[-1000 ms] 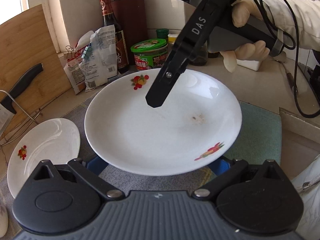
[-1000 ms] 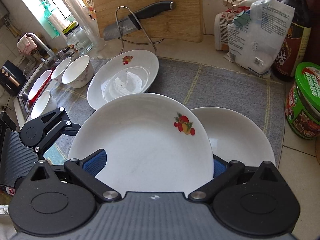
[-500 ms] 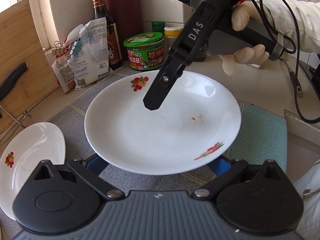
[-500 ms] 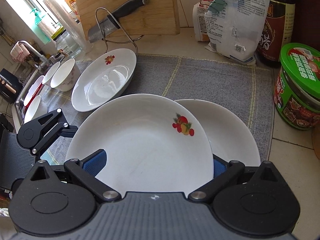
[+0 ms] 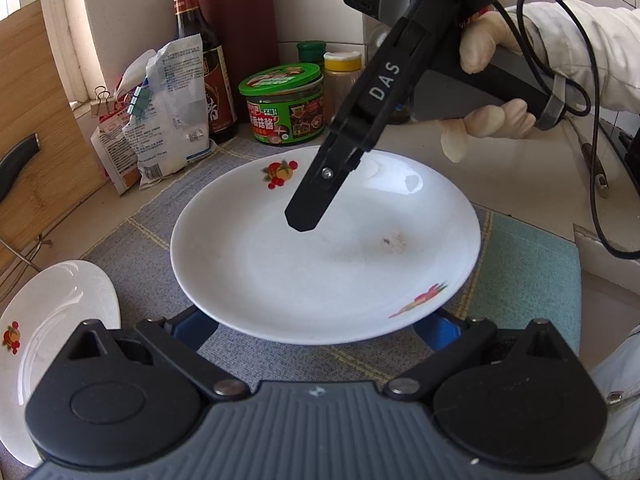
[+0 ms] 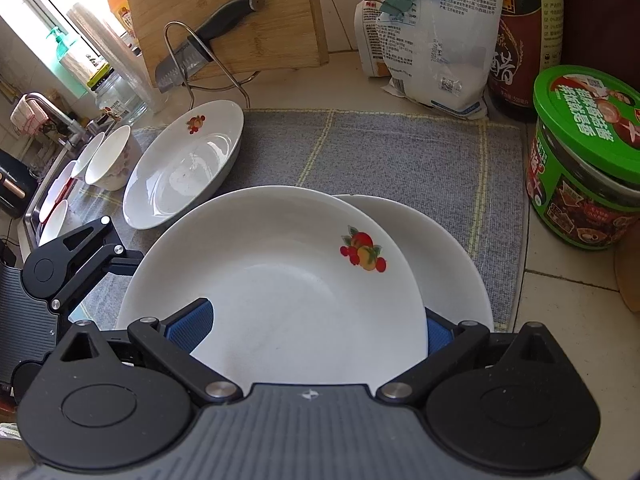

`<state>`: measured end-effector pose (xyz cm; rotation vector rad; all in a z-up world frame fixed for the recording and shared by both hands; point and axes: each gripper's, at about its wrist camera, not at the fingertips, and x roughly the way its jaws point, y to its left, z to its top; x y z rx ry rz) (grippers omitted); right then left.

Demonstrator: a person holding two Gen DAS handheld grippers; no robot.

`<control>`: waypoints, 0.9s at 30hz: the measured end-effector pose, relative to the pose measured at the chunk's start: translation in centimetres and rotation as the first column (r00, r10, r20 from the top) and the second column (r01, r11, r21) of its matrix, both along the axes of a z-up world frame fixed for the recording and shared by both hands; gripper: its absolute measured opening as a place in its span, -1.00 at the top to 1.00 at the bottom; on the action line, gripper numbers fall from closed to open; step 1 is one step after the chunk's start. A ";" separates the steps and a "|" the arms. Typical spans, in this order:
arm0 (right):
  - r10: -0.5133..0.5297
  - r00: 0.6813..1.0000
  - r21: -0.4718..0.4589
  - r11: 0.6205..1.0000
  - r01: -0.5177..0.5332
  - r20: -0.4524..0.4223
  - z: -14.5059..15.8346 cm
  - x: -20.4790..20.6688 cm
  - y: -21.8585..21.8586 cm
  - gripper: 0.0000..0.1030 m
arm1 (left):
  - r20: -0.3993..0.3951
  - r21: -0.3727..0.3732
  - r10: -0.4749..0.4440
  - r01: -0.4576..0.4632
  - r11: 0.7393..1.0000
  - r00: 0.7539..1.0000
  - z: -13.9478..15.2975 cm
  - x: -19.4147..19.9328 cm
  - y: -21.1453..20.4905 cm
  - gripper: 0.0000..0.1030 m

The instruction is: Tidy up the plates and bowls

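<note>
"DAS" on the right tongs (image 5: 303,222) arm (white letters), "500" on dark sauce bottle (image 6: 520,32) label

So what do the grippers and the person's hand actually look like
Both are black, with blue finger pads and a ribbed grey body. The right gripper carries white "DAS" lettering, a grey handle and a black cable. The right hand wears a cream glove and white sleeve.

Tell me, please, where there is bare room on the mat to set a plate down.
The grey mat is bare between the deep plate on the left, the bags behind and the green-lidded jar on the right. It is crowded around the bowls at far left.
</note>
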<state>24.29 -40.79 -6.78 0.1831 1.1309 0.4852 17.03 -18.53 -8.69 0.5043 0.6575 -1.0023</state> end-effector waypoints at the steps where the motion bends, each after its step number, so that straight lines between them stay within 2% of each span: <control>1: -0.003 1.000 -0.001 1.000 0.003 -0.004 -0.1 0.0 -0.1 -1.00 | 0.001 0.002 -0.002 0.002 1.000 1.000 0.0 0.1 -0.1 -0.98; 27: -0.064 0.997 -0.058 0.996 0.062 -0.033 -0.2 -0.9 -0.8 -1.00 | 0.002 0.010 -0.046 0.046 0.999 0.999 -0.3 0.6 -0.9 -0.99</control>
